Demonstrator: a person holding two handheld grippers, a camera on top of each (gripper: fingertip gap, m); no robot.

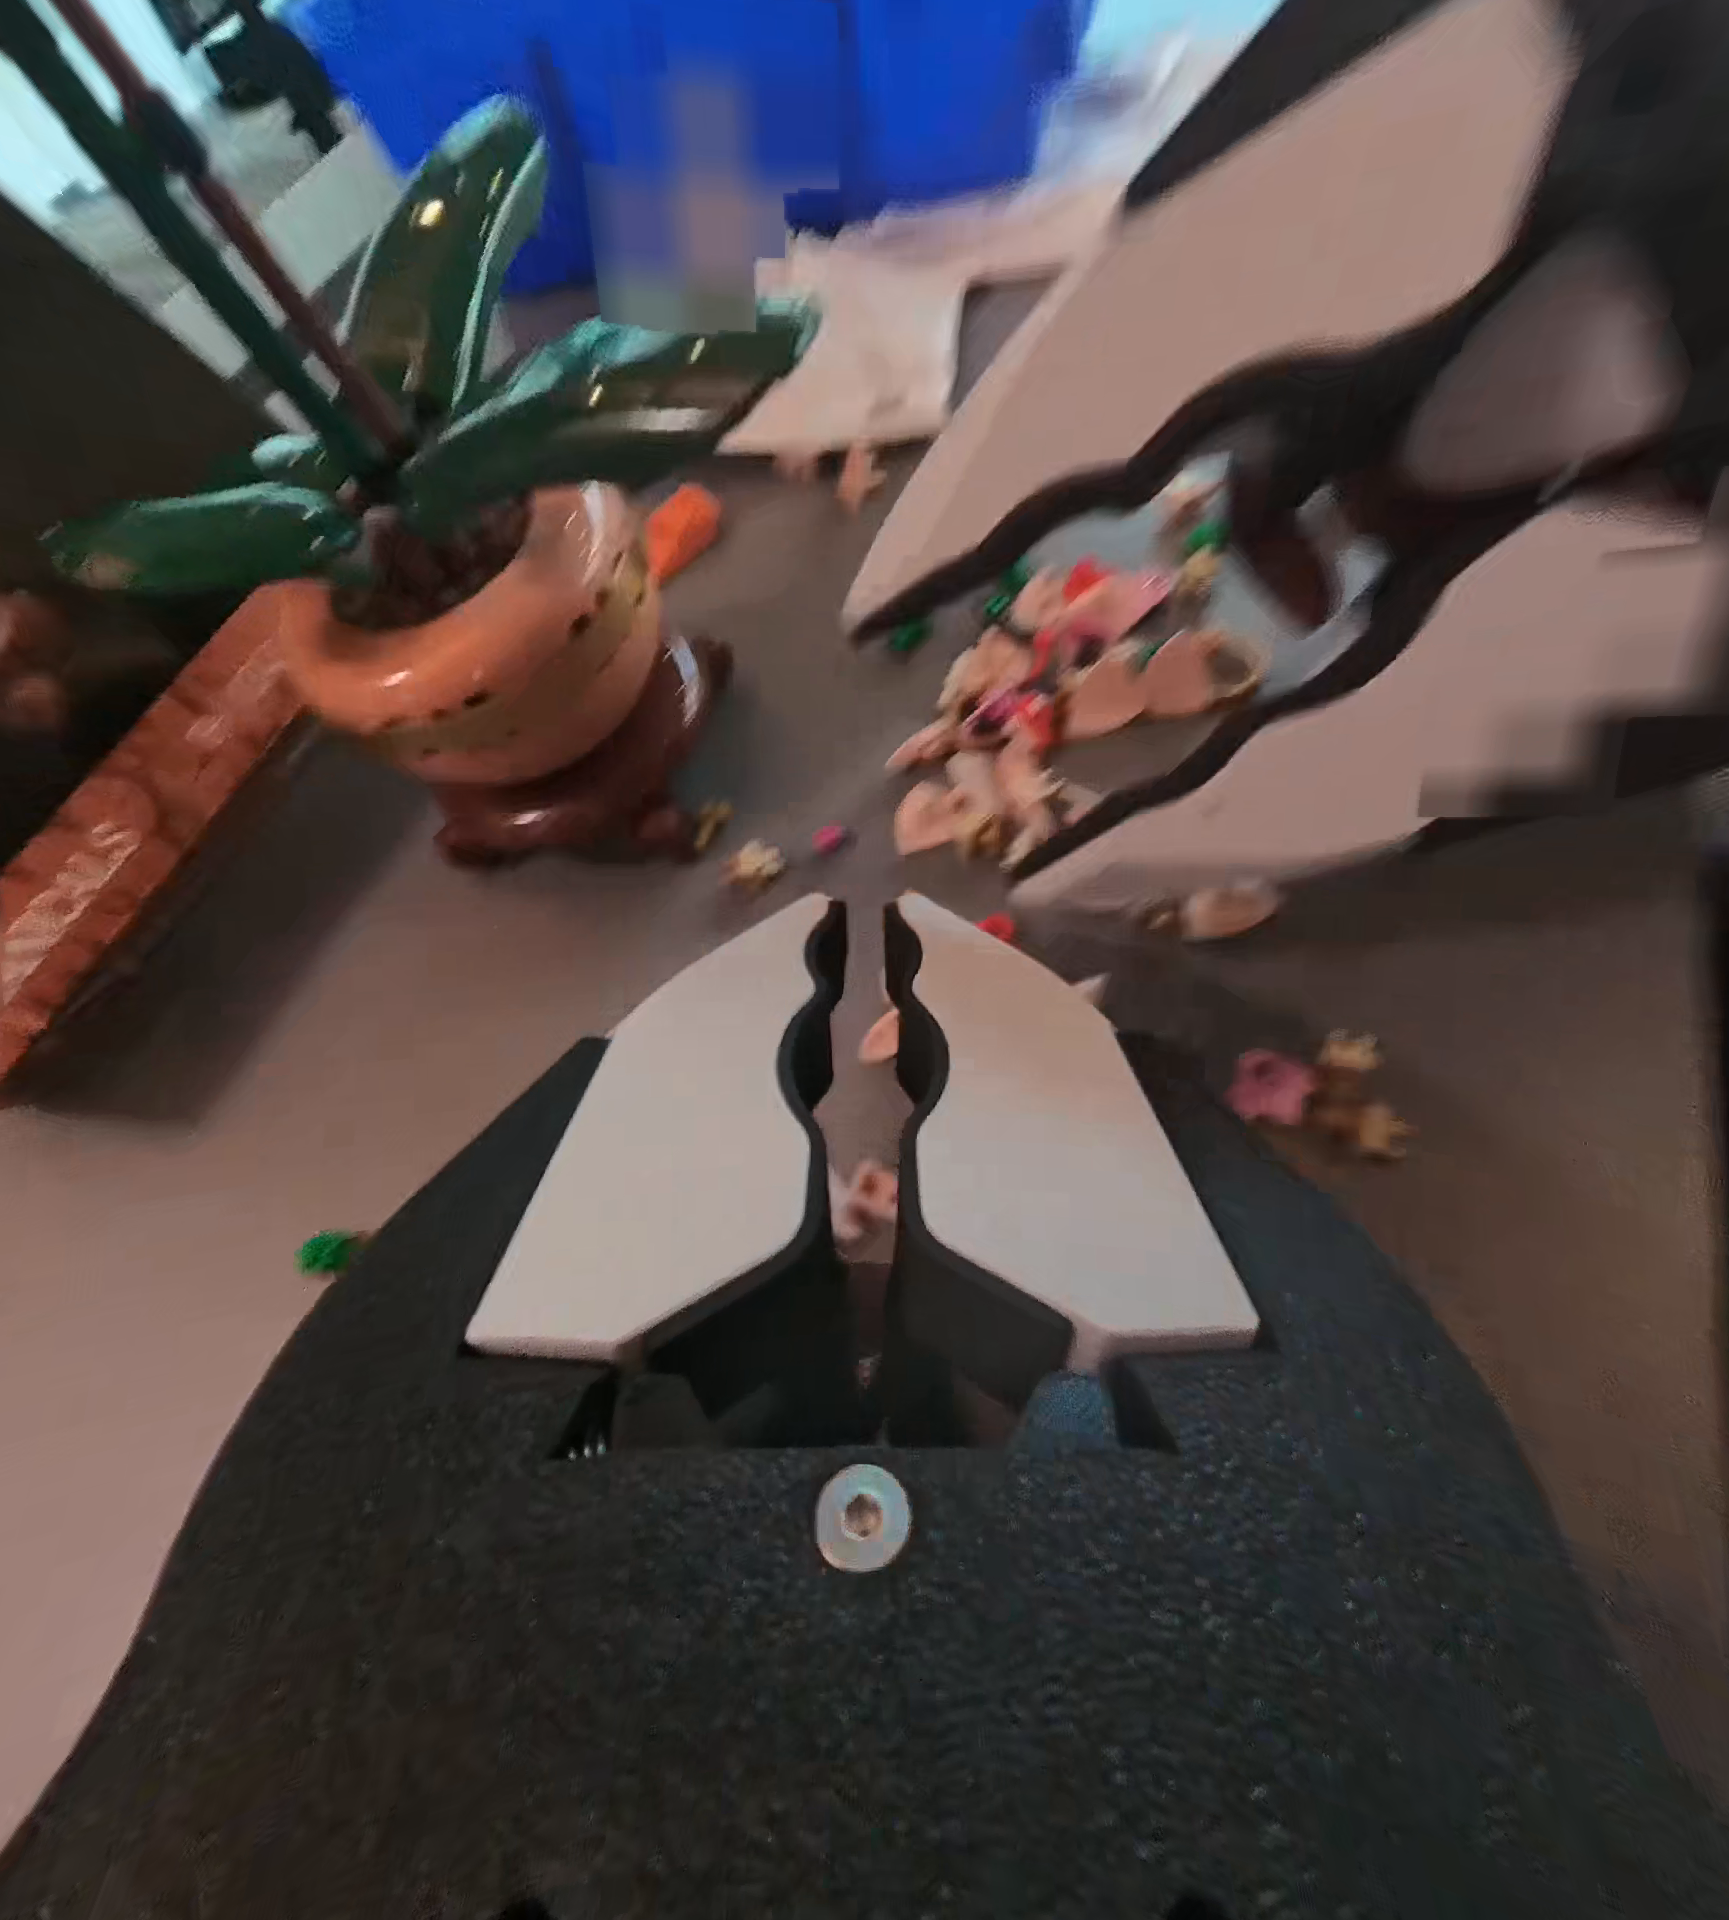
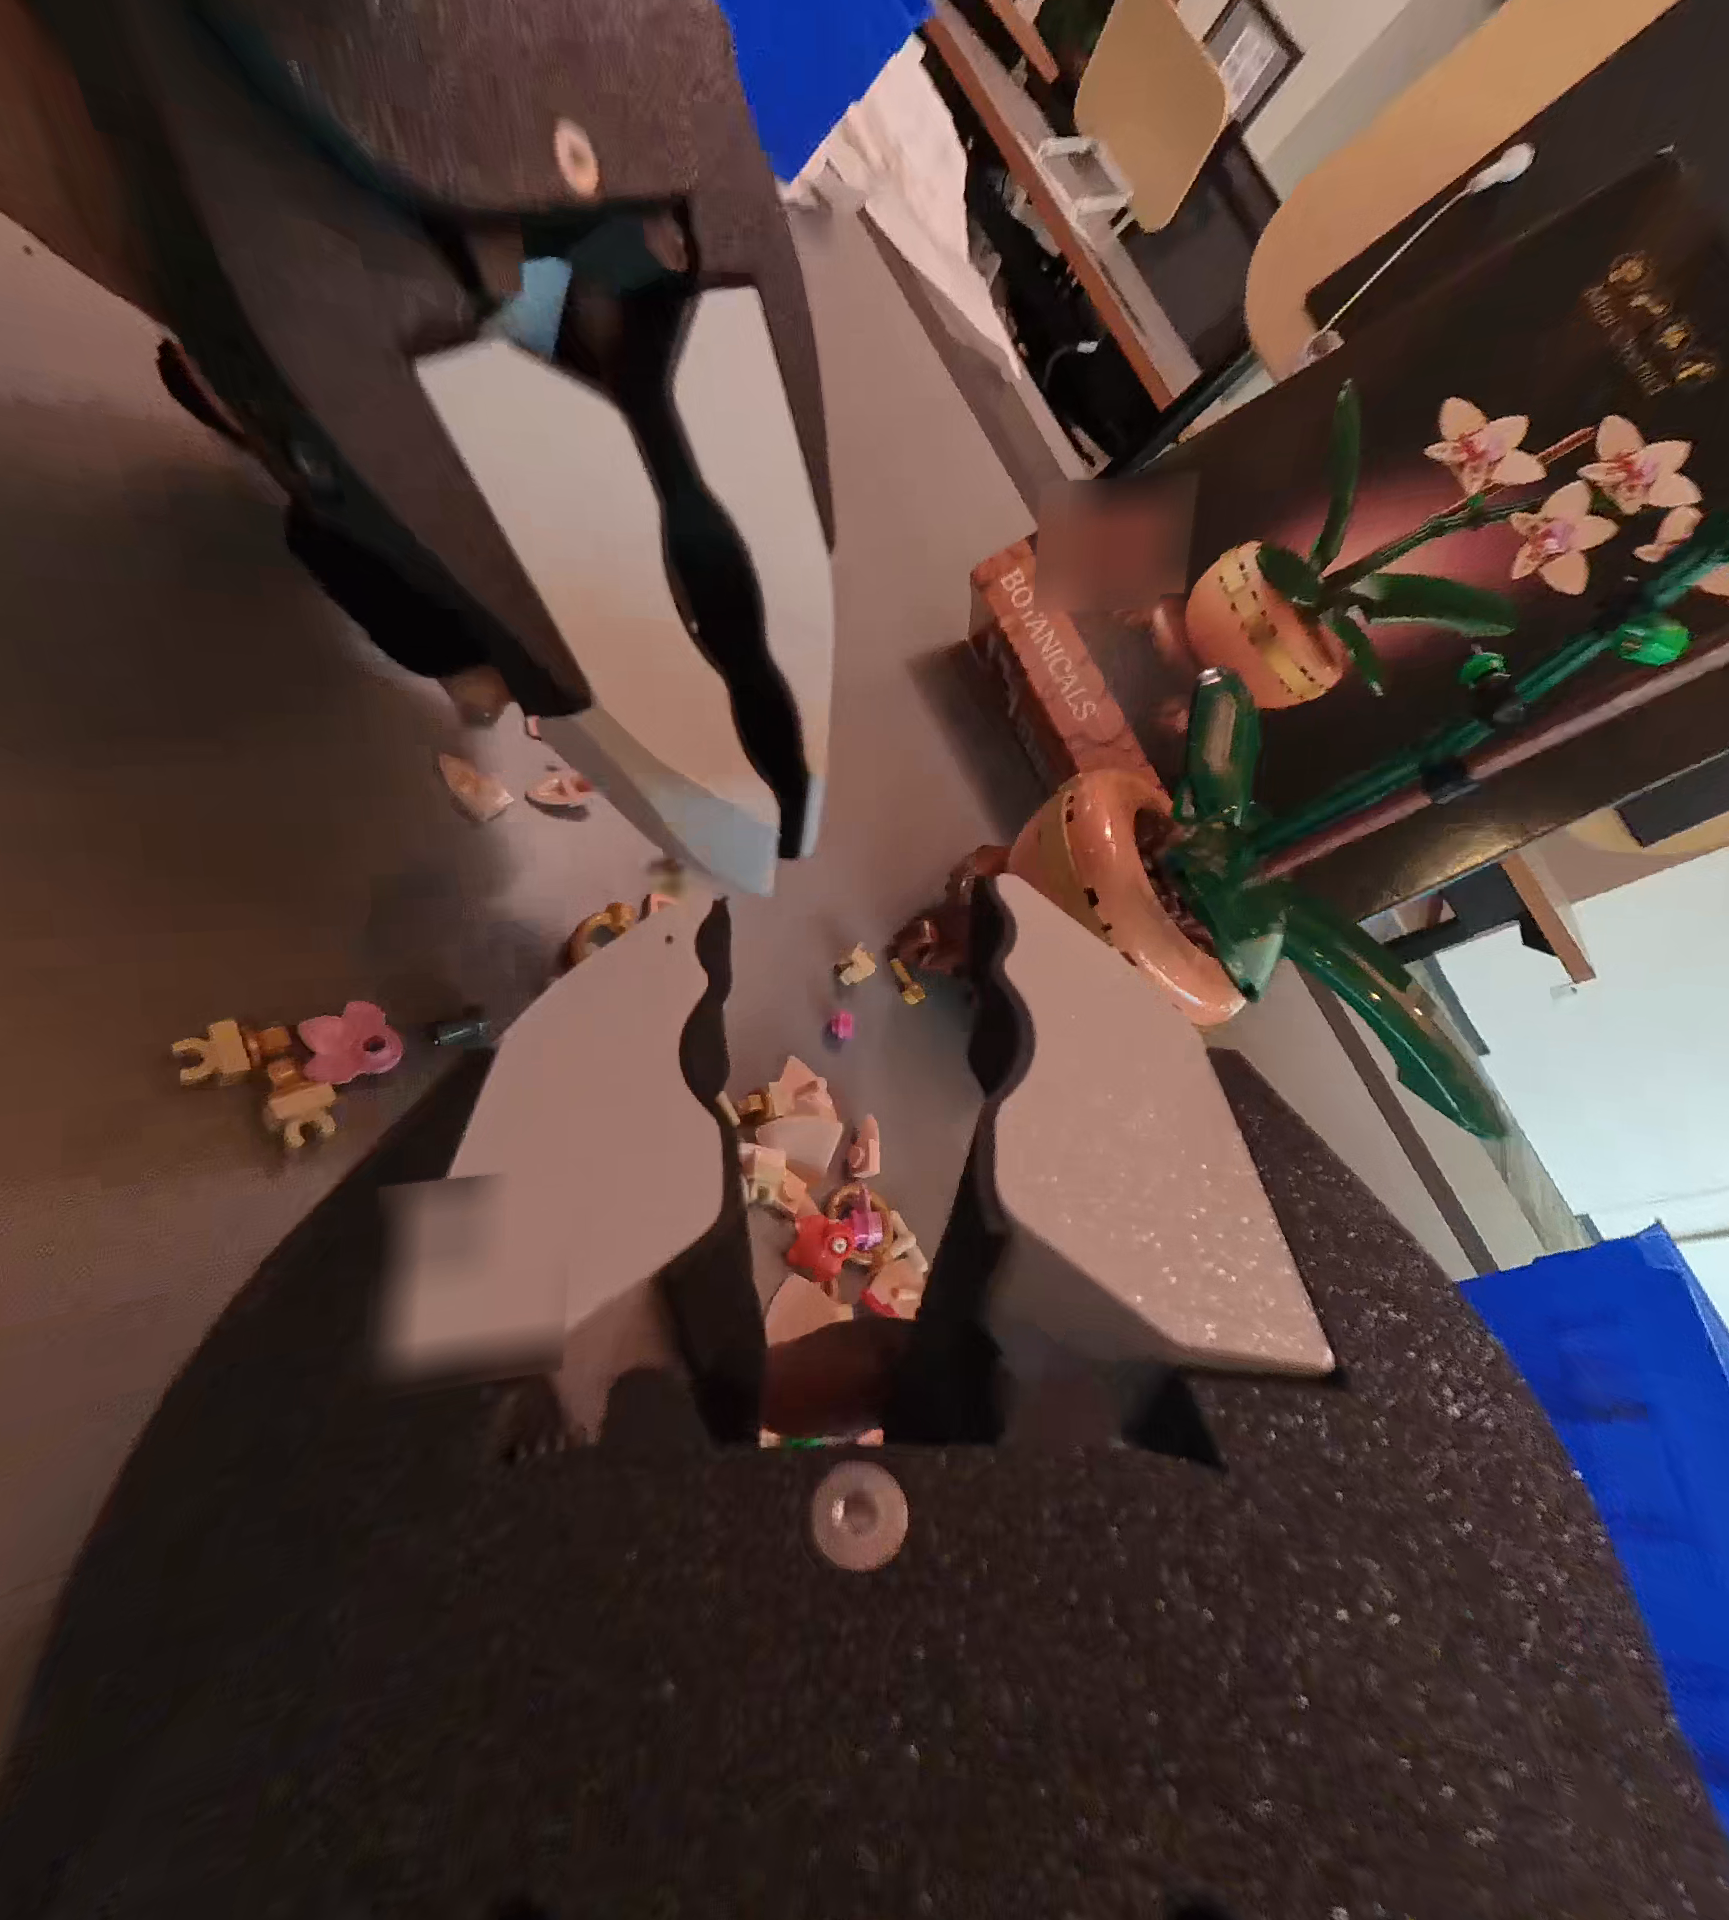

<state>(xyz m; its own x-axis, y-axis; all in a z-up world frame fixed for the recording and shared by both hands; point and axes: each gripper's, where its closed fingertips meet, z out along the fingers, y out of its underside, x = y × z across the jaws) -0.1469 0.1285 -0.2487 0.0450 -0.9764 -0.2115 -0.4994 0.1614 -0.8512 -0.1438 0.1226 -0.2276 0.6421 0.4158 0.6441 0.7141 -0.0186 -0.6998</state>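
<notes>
A tan pot [image 1: 486, 665] holds a green brick plant [image 1: 444, 416]; left tool [image 1: 865, 914] nearly closed, empty; right tool [image 2: 844, 925] wide, empty.

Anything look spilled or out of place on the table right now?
Yes. Small toy pieces lie scattered loose on the grey table, most heaped under the open right gripper, with strays like a pink flower piece off apart. The potted toy plant stands upright. The left gripper is nearly closed and empty.

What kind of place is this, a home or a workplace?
Probably an office or hobby workspace, not certainly. A grey table bears a brick-built potted plant, its dark box and scattered small pieces; beige chairs and desks stand behind.
</notes>
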